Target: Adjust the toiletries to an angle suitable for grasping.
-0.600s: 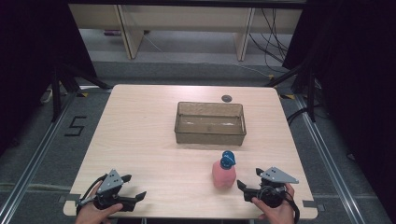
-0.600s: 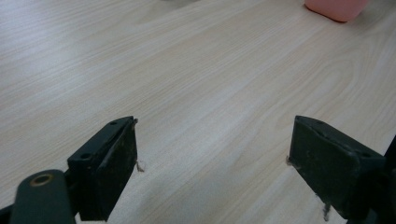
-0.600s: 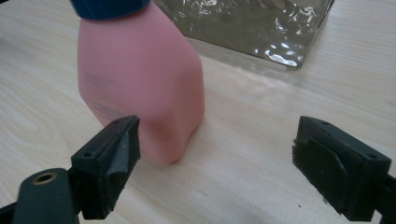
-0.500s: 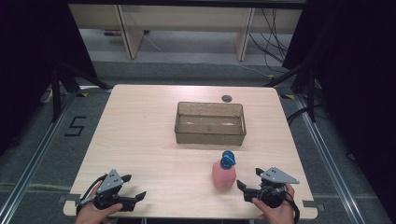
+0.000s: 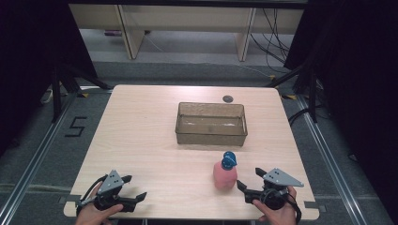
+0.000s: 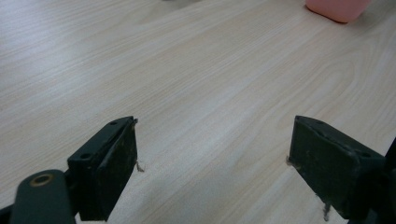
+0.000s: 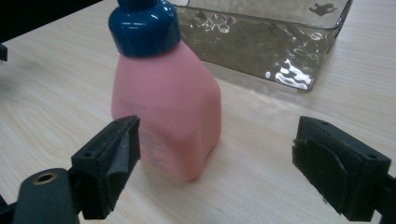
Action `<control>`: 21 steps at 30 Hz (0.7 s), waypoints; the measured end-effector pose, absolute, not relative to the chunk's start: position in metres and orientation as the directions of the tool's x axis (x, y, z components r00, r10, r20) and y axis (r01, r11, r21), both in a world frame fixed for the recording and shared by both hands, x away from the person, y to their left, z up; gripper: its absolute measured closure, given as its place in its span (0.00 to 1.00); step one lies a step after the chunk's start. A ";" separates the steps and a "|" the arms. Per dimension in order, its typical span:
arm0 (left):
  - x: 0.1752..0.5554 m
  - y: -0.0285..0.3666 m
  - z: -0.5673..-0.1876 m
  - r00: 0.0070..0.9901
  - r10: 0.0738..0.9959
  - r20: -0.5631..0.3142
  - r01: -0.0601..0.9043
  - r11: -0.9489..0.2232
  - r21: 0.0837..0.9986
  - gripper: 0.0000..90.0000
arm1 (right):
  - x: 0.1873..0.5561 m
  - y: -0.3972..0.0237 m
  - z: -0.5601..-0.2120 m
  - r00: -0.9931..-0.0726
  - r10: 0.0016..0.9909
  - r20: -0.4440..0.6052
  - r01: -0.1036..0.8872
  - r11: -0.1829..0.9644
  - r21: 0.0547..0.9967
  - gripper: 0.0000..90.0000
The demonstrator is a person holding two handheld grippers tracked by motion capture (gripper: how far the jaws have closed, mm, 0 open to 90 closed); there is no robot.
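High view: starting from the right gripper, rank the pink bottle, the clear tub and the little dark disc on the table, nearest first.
From the right gripper, jaws open:
1. Pink bottle, upright with a blue cap, just to its left on the near part of the table.
2. Clear tub, farther back near the table's middle.
3. Dark disc, beyond the tub by the far edge.

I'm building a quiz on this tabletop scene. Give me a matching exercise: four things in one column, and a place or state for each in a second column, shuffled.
Things:
1. pink plastic bottle with a blue cap
2. clear rectangular glass tray
3. small dark round disc
4. left hand-held gripper

Places or states:
A. near the table's far edge
B. jaws open over bare wood
C. upright before the right hand-held gripper
D. mid-table, nothing inside

Pairs: 1-C, 2-D, 3-A, 4-B
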State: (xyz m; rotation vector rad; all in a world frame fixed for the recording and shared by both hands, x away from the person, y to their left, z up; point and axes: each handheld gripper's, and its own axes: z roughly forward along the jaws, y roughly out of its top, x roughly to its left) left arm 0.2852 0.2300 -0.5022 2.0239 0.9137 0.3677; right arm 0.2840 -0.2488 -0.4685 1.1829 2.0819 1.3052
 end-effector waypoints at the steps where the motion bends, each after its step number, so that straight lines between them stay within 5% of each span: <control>1: 0.285 0.230 -0.502 0.688 0.722 -0.076 0.468 -0.360 0.807 0.16 | 0.284 -0.249 -0.469 -0.555 0.827 0.090 0.441 0.201 0.874 0.17; 21: 0.285 0.228 -0.504 0.677 0.730 -0.095 0.471 -0.330 0.818 0.16 | 0.275 -0.234 -0.453 -0.620 0.781 0.078 0.362 0.197 0.911 0.18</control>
